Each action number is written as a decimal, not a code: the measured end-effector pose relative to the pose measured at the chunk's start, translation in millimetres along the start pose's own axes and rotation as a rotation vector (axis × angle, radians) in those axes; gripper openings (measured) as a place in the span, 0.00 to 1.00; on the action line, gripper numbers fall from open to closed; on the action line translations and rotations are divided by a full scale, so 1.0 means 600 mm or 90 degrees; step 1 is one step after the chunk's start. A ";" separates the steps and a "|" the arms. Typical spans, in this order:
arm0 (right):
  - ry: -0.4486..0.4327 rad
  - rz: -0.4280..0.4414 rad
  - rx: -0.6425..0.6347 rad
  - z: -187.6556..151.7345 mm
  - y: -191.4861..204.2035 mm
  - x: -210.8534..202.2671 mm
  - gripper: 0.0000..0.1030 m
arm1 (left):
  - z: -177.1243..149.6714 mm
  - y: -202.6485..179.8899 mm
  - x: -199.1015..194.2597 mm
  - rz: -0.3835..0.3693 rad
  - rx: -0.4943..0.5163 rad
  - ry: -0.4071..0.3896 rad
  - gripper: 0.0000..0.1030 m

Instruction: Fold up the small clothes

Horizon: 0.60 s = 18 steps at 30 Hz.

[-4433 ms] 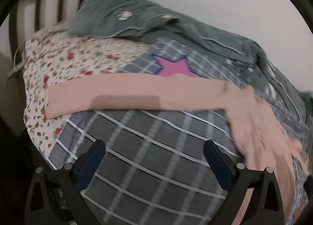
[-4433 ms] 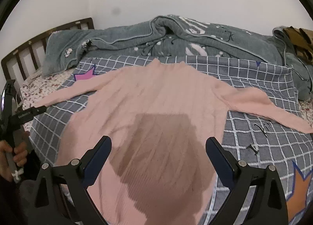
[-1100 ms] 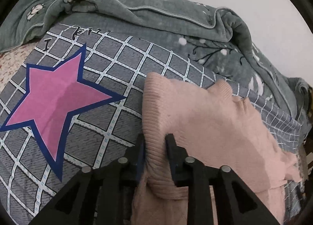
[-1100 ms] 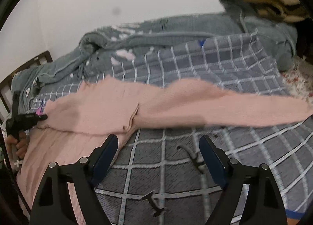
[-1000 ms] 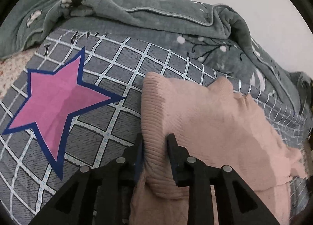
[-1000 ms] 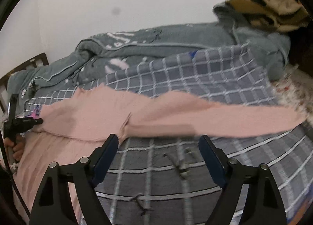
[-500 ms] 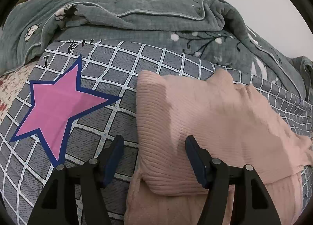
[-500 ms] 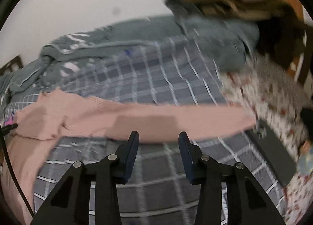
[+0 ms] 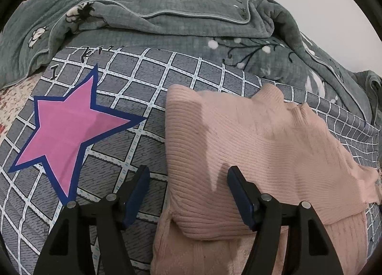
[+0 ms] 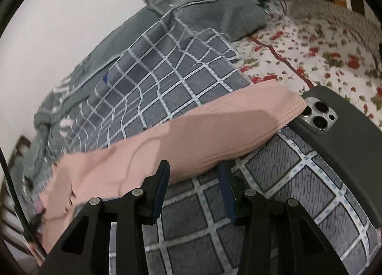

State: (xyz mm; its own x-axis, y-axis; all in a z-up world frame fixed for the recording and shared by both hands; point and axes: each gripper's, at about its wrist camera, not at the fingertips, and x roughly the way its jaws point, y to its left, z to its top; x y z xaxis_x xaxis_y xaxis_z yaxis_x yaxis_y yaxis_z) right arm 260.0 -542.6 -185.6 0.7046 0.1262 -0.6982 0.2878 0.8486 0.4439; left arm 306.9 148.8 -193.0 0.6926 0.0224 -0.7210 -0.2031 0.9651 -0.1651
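Sweater: a pink ribbed knit sweater lies on the grey quilt with white grid lines spread over the bed; one sleeve is folded across its body.
Left claw: the left claw stands apart over the sweater's folded edge, one finger over the quilt, the other over the knit; neither pad presses on the cloth.
Right claw: the right claw is part-way apart, with the lower edge of the outstretched pink sleeve just at its fingertips; no pad clamps it.
Sleeve end: the cuff lies against a dark-cased phone showing three lenses.
Pink star: a pink star with a blue border is printed on the quilt, beside the sweater.
Blanket: a grey-green blanket with branch print is bunched beyond the sweater.
Sheet: a white sheet with red flowers lies beyond the phone.
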 end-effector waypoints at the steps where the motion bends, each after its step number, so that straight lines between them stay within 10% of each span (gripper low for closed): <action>1: -0.003 0.000 0.005 0.003 -0.002 0.002 0.40 | 0.000 0.000 0.000 0.000 0.000 0.000 0.64; 6: -0.011 -0.027 0.017 0.021 -0.005 0.013 0.40 | 0.000 0.000 0.000 0.001 0.001 0.000 0.64; 10: -0.026 -0.061 -0.008 0.036 0.005 0.013 0.07 | -0.001 -0.002 -0.001 0.003 0.002 0.000 0.65; 18: -0.153 -0.127 -0.162 0.037 0.137 -0.042 0.06 | 0.003 0.015 -0.014 -0.028 -0.039 -0.007 0.72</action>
State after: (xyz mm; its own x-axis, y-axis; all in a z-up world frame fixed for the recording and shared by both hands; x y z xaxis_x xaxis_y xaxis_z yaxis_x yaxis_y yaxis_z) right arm 280.0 -487.6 -119.0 0.7913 -0.1524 -0.5922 0.2860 0.9482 0.1382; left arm 300.4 157.9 -187.5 0.7087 -0.0166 -0.7053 -0.2145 0.9473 -0.2378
